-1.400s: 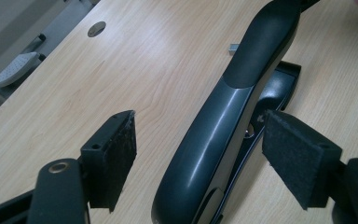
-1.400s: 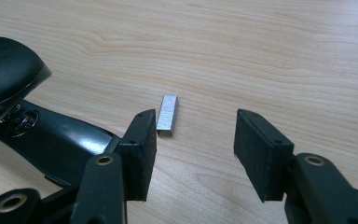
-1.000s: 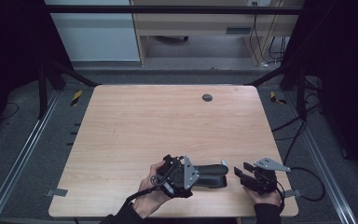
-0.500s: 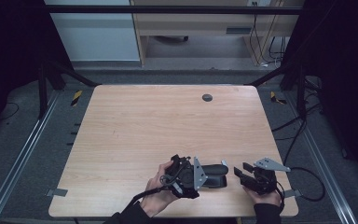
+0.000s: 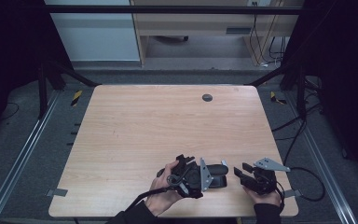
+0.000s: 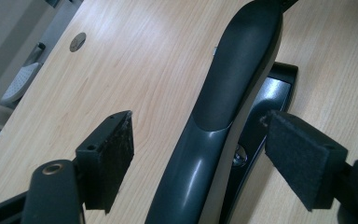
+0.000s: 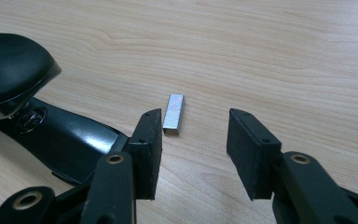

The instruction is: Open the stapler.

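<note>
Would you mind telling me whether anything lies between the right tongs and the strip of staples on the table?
Nothing visible does. The staple strip lies on bare wood just ahead of the right tongs, which stand open; the stapler sits off to the side.

Black grippers, grey plates, dark sleeves (image 5: 265, 215).

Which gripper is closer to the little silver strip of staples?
Right. The right gripper has its open jaws just short of the staple strip, not touching. The left gripper is over at the stapler, jaws open on either side.
</note>
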A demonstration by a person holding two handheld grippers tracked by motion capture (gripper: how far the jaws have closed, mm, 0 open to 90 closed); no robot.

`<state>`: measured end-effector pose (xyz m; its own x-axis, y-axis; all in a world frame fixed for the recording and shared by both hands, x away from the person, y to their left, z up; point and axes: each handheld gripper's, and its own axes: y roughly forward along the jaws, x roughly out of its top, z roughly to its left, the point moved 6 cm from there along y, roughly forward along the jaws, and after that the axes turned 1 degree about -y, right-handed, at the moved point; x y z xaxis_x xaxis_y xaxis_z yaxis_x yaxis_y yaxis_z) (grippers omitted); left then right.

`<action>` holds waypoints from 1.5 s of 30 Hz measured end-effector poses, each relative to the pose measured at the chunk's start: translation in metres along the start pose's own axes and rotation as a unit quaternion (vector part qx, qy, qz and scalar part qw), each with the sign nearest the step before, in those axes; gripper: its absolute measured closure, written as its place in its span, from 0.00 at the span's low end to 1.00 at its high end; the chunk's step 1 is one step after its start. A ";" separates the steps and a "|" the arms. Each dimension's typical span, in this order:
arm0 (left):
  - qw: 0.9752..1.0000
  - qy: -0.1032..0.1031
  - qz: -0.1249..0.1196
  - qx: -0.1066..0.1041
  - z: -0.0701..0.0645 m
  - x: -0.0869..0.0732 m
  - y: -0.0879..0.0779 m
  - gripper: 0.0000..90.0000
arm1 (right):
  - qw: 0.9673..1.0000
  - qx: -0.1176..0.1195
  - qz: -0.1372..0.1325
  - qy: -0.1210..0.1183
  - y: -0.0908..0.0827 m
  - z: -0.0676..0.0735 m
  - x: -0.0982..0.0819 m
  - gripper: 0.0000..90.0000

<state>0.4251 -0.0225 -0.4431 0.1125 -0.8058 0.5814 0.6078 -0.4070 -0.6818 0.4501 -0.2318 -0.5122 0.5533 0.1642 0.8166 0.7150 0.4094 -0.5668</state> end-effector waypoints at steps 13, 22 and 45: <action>0.999 0.034 0.012 0.015 -0.010 0.007 0.008 0.26 | 1.000 0.005 0.003 -0.006 0.000 0.002 0.000 0.68; 0.998 0.048 0.017 0.024 -0.015 0.010 0.013 0.26 | 1.000 0.010 0.004 -0.009 0.000 0.003 0.000 0.70; 0.992 0.101 0.051 0.061 -0.024 0.012 0.036 0.29 | 0.999 0.026 0.011 -0.020 0.002 0.007 -0.001 0.82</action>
<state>0.4295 -0.0566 -0.4712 0.0261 -0.9145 0.4037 0.6927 -0.2746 -0.6669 0.4477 -0.2245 -0.5134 0.5510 0.2090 0.8079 0.6786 0.4512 -0.5795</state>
